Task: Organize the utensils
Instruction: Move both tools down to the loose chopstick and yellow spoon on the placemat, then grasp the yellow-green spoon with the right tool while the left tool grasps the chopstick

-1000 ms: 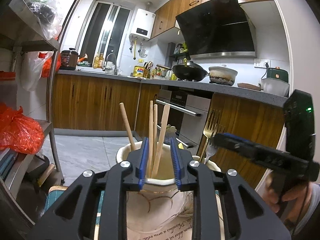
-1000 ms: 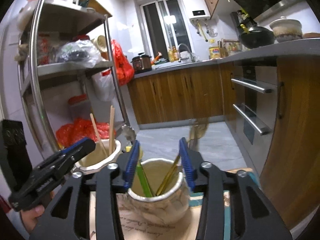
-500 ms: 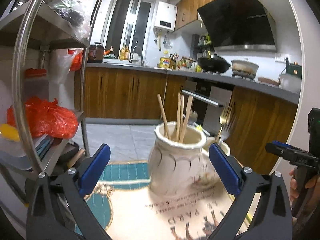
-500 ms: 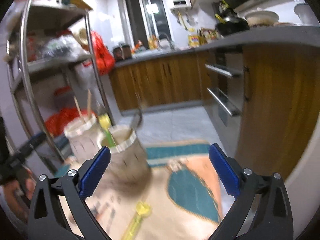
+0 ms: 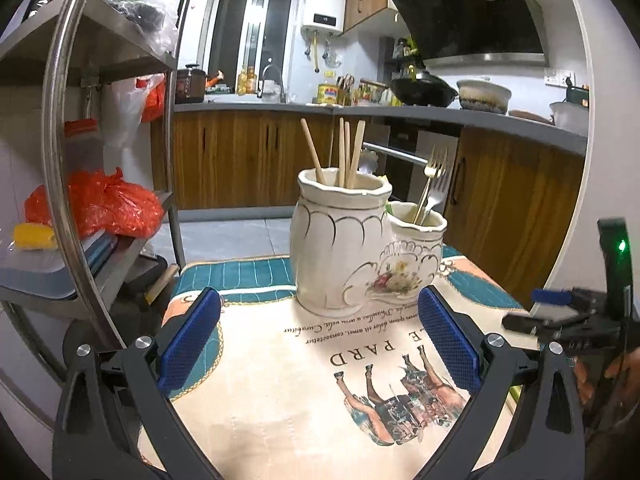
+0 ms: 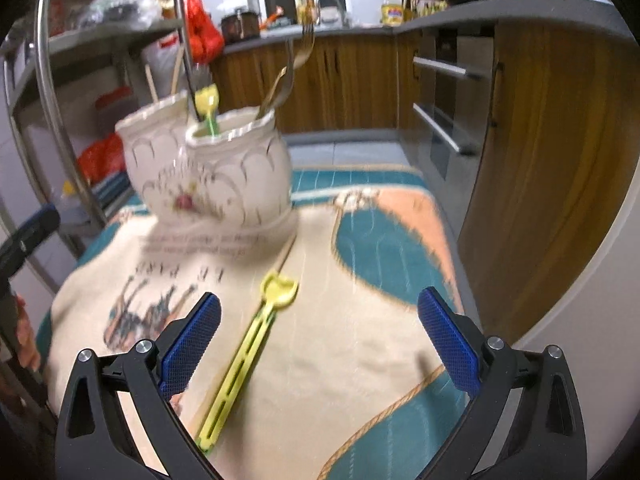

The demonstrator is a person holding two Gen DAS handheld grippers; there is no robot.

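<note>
Two cream ceramic jars stand side by side on a printed mat (image 5: pixel 280 380). The taller jar (image 5: pixel 340 240) holds several wooden chopsticks (image 5: pixel 344 152). In the shorter jar (image 5: pixel 416 248) are forks (image 5: pixel 432 184) and a yellow-green utensil. My left gripper (image 5: pixel 320 344) is open and empty, short of the jars. In the right wrist view the jars (image 6: pixel 240 172) are ahead at the left, and a yellow-green plastic utensil (image 6: pixel 252 356) lies on the mat (image 6: pixel 360 340) near the left finger of my open, empty right gripper (image 6: pixel 320 344). That gripper (image 5: pixel 560 320) also shows at the left view's right edge.
A metal shelf rack (image 5: pixel 68 160) with red bags stands left of the mat. Wooden cabinets (image 6: pixel 540 160) and an oven front run along the right and back. A hand (image 6: pixel 24 344) shows at the left edge of the right wrist view.
Both grippers opened wide and drew back from the jars. The chopsticks stayed in the taller jar and the fork in the shorter one. The right gripper tipped down over the mat and yellow utensil.
</note>
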